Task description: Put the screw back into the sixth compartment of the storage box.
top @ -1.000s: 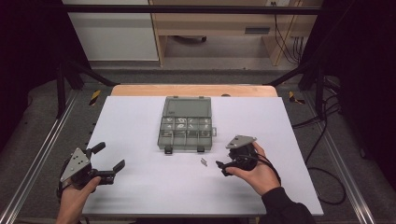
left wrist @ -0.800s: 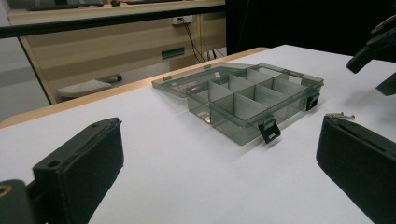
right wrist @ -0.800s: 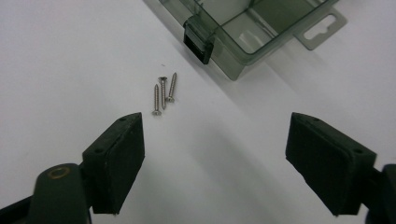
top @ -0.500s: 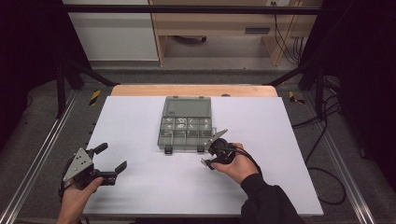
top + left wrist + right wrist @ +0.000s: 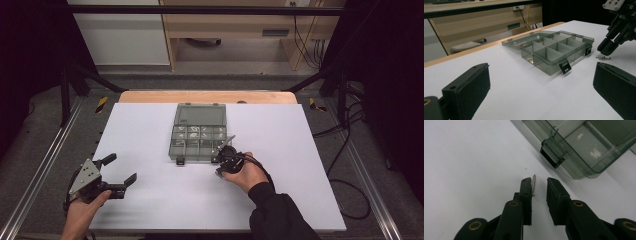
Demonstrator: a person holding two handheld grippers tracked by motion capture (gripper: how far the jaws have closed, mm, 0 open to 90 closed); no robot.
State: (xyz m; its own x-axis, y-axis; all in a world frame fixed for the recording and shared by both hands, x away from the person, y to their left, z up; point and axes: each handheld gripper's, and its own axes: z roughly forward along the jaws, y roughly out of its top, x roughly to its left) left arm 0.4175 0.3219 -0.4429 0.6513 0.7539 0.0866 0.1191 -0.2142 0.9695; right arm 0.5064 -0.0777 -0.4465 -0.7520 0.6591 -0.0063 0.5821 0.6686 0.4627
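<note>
A smoky clear compartment box (image 5: 199,131) lies open mid-table, its lid folded back. Just in front of its right latch (image 5: 552,153), my right gripper (image 5: 219,169) points down at the white table. In the right gripper view that gripper (image 5: 539,181) is open by a narrow gap. A small silver screw (image 5: 533,184) lies on the table in the gap, against the left jaw. My left gripper (image 5: 121,168) is held at the front left, wide open with nothing in it. The left gripper view shows the box (image 5: 554,51), the right gripper (image 5: 610,46) and small screws (image 5: 604,58) under it.
The white table top (image 5: 310,150) has a wooden strip (image 5: 205,96) along its far edge. Several box compartments hold small parts (image 5: 195,131). Metal rails (image 5: 40,170) flank the table, and cables (image 5: 350,125) lie on the floor at right.
The right gripper has moved left and toward the box's front, coming down around the screw on the table. The left gripper has barely shifted.
</note>
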